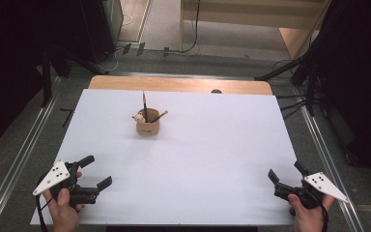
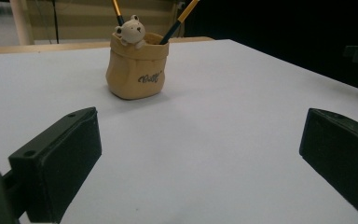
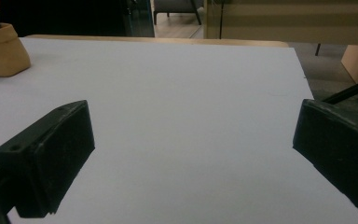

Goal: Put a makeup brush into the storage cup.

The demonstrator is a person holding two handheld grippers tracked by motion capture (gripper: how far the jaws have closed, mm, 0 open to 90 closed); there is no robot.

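Note:
A tan sack-shaped pencil holder (image 1: 148,126) with a small white bear on its rim stands at the middle back of the white sheet, with two pencils (image 1: 145,105) sticking out. In the left gripper view the holder (image 2: 136,71) is ahead, a little left of centre; in the right gripper view the holder (image 3: 1,50) is at the far left edge. My left gripper (image 1: 95,171) rests open near the front left corner, nothing between its jaws. My right gripper (image 1: 286,171) is open near the front right corner, also holding nothing.
The white sheet (image 1: 212,145) covers most of a wooden table (image 1: 178,84), whose bare back edge shows. Metal rails (image 1: 26,140) run along both sides on the floor. Dark stands and cables sit behind the table.

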